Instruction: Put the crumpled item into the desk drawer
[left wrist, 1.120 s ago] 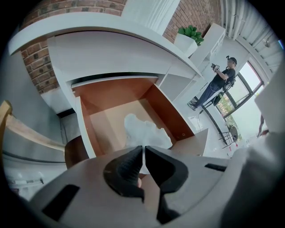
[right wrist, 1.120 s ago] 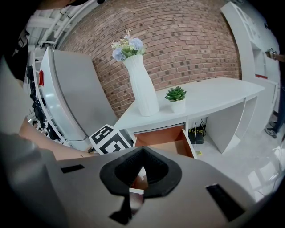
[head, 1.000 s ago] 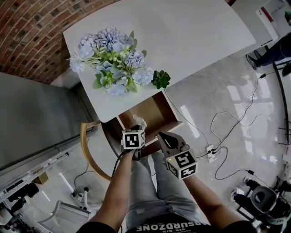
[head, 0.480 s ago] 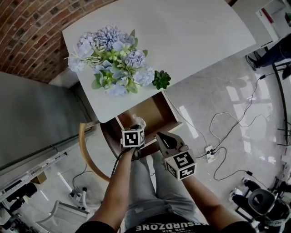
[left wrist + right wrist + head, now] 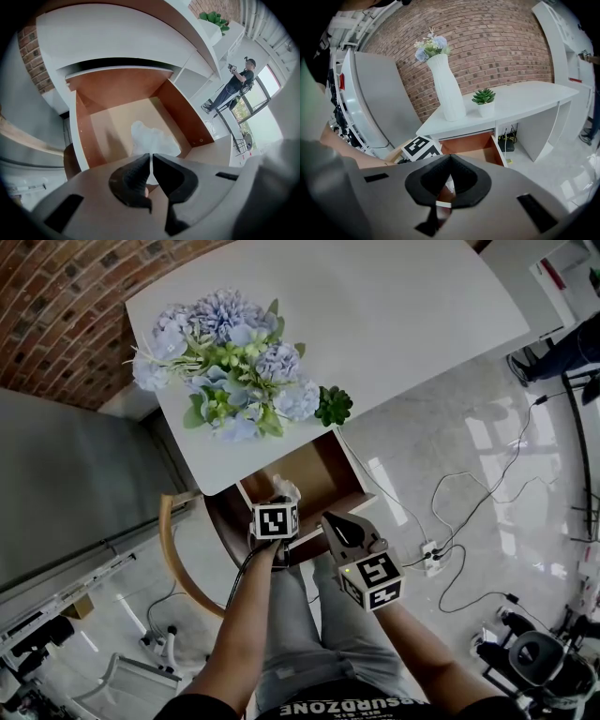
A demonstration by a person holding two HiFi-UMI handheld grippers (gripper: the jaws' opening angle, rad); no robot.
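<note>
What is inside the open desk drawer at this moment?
Only a crumpled white item, pinched by the left gripper, shows over the bare wooden floor of the drawer. The gripper hides the front part; whether the item touches the floor is unclear.

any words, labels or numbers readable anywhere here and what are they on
"SURDZONE": upside down in the head view, on the person's black shirt; the start of the word is hidden.
A smaller line of print next to it: too small to read.
Cubes on the left gripper and the right gripper: black-and-white square markers only, no letters or numbers.
Red patch on the grey cabinet: too small to read.
</note>
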